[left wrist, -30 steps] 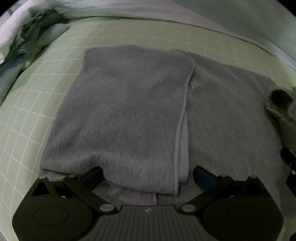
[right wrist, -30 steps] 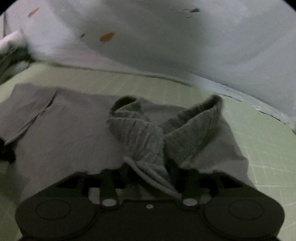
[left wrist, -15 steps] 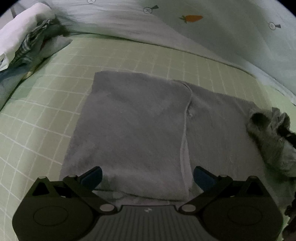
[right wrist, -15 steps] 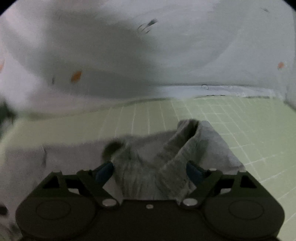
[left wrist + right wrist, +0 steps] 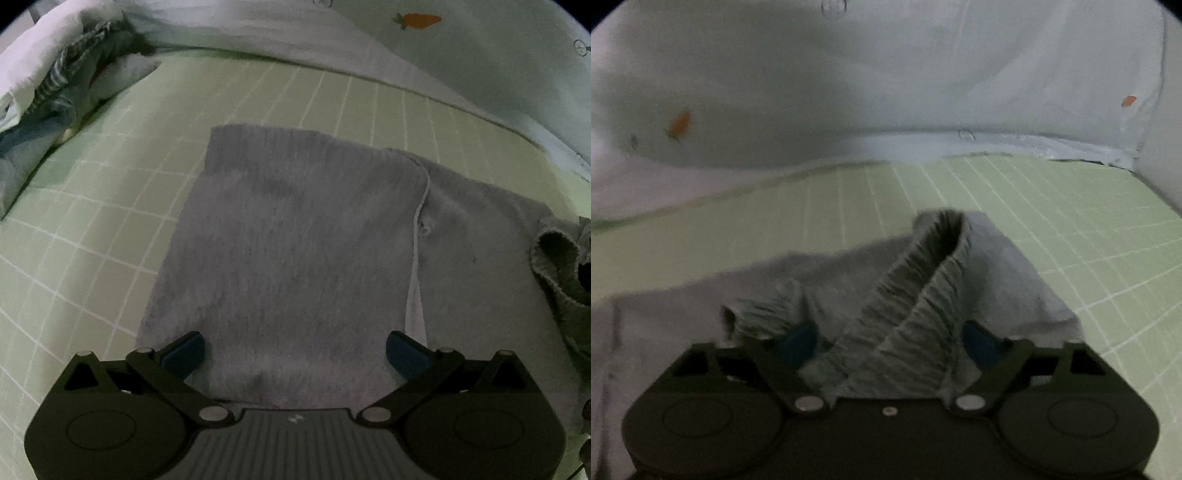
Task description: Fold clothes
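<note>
A grey garment [image 5: 295, 240] lies partly folded on the green checked sheet [image 5: 92, 258], one flap laid over with a seam running down its right side. My left gripper [image 5: 294, 354] is open and empty just above the garment's near edge. In the right wrist view the garment's ribbed waistband [image 5: 923, 295] stands bunched up between the open jaws of my right gripper [image 5: 888, 343]. The waistband end also shows at the right edge of the left wrist view [image 5: 557, 266].
A pile of striped and pale clothes [image 5: 62, 85] lies at the far left. A white duvet with carrot prints [image 5: 417, 20] runs along the back, also in the right wrist view [image 5: 886, 92]. Green sheet [image 5: 1089, 240] extends to the right.
My left gripper has pulled back and up from the garment. My right gripper has opened and the waistband now lies loose between its jaws; its view has swung to the right.
</note>
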Demonstrator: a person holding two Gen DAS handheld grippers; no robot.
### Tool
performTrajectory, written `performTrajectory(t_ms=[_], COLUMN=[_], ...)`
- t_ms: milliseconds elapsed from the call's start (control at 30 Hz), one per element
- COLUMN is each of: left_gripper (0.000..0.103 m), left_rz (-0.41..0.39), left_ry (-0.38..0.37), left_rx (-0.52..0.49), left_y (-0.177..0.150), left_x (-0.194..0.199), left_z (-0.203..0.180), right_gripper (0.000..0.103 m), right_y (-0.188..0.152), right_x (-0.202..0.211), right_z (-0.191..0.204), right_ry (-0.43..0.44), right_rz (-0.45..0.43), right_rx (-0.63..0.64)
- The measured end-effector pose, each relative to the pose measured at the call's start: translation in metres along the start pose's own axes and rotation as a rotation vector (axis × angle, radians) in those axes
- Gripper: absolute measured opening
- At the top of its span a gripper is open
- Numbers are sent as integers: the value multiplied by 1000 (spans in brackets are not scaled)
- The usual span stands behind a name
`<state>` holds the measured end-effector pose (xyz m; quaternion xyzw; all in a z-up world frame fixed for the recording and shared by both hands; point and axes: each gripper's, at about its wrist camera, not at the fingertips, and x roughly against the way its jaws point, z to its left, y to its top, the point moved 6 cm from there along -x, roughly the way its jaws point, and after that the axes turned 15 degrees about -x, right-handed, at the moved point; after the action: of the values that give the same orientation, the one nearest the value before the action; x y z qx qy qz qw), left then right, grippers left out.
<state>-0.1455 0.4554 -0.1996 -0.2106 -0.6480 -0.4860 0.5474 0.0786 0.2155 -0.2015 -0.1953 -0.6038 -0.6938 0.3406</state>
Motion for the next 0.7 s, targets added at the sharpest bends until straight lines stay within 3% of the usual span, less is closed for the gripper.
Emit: performTrajectory(t_ms=[33,67,100,133,233,333,400,467,533,633,700], left_gripper=[103,103,103,103,103,103,103,103,103,103,103], left_rz=[4,6,8,11,15,27,31,30,26,17,12], left_ry=[0,0,1,2,7,15,17,20,23,25,25], left_rx=[-2,-4,-5,-7,-11,-23,-31,-36,-36,-37,-38], left_y=[0,-1,-1,-2,-3,-6,-7,-7,-8,-9,-9], left_x=[-1,-2,-3,-4,-6,-9,-10,-10,-10,-10,-10], left_z=[0,0,0,1,3,4,4,2,2,1,0], right_gripper=[47,43,32,17,16,16,23,39,70,75,75], right_y=[1,2,3,5,-1,-23,-39,-45,-46,-56,-62], right_x=[2,8,14,20,53,66,54,50,55,51,41], right_z=[-1,-2,-2,-2,12,26,26,27,33,44,46], right_ry=[14,31,49,67,140,214,239,240,257,251,182], right_rz=[0,-12,-29,-46,-93,-69,25,58,37,36,43], right_rx=[-8,7,31,55,218,325,279,244,245,297,324])
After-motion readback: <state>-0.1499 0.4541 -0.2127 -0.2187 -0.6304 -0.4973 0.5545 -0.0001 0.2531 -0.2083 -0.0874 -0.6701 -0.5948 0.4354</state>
